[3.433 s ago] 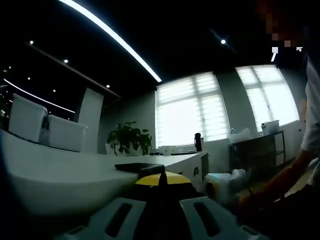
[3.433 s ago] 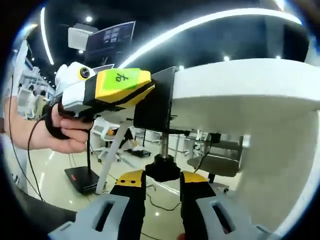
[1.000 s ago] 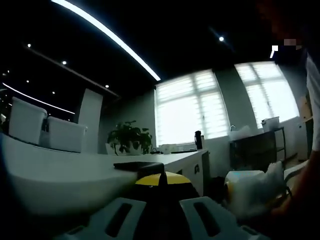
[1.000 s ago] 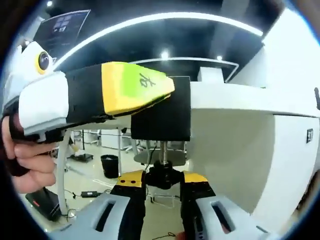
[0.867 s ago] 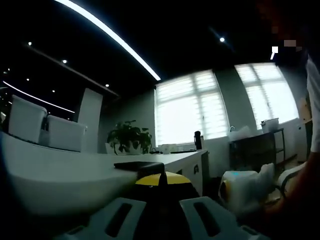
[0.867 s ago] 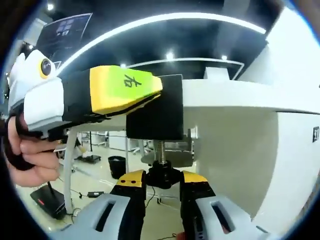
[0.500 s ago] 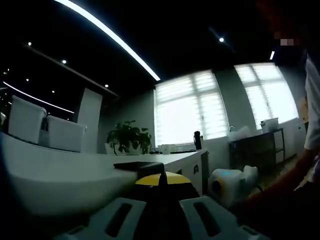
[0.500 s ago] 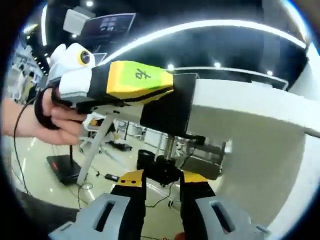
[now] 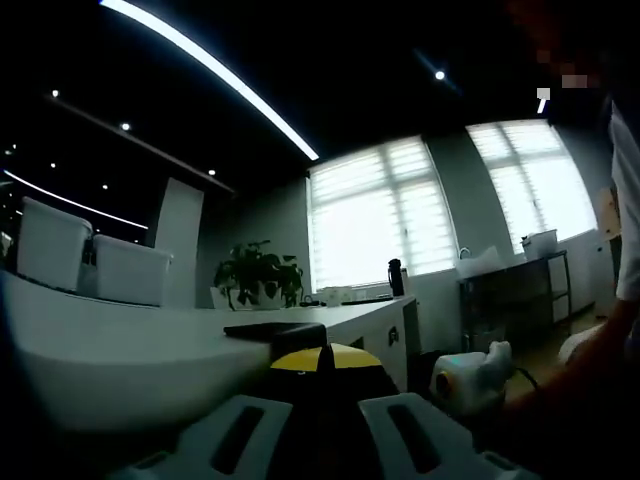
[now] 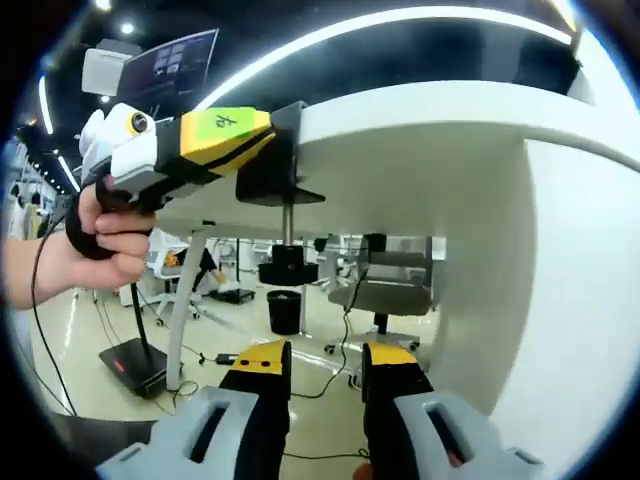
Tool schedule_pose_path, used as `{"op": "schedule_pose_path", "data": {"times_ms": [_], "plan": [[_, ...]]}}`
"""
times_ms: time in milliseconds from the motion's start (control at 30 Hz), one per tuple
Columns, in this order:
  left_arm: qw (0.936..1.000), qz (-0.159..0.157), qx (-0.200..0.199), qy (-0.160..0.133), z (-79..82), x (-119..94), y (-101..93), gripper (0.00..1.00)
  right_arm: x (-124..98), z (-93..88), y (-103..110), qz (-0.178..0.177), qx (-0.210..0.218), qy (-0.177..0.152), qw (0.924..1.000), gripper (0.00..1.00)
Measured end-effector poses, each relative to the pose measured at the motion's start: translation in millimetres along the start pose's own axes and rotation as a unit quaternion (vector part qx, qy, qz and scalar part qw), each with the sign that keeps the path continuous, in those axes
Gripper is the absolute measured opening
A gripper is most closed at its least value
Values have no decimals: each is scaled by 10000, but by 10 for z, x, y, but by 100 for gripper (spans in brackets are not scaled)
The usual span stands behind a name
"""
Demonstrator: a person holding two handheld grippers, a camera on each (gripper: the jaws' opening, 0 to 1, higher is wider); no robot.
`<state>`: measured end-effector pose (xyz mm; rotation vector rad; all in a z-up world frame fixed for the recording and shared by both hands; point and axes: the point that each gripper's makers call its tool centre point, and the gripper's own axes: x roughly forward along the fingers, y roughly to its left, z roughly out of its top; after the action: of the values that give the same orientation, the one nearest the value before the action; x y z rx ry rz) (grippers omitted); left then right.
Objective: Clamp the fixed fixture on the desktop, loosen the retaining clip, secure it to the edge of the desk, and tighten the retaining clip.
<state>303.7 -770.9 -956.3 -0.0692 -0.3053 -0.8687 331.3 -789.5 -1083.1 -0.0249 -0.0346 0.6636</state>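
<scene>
My left gripper (image 10: 262, 140) grips the clamp (image 10: 283, 170) at the desk (image 10: 450, 130) edge; my right gripper (image 10: 326, 362), jaws parted, holds nothing below the knob (image 10: 287, 272).

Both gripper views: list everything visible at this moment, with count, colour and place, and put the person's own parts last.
desk: one, white, across both views
clamp fixture: one, black, on the desk edge, screw and knob hanging below
potted plant: one, green, far end of desk
bins: two, white, on desk at left
windows: two, bright, with blinds
left gripper: yellow-black, shut on the fixture
right gripper: yellow-tipped, open, below the knob
hand: one, holding the left gripper
</scene>
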Motion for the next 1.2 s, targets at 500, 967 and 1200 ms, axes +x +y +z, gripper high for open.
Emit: {"op": "schedule_pose_path", "data": {"times_ms": [500,967,1200], "plan": [[10000,50,-33,-16,-2,8,11,2,216,364,45,-2007,-379,-274,9785,34],[10000,22,-54,-23,-2,11,13,2,370,407,79,-1083,-464,-484,9919,24],[10000,19,-6,21,-2,5,15,2,408,403,173,289,-736,-410,9960,24]]}}
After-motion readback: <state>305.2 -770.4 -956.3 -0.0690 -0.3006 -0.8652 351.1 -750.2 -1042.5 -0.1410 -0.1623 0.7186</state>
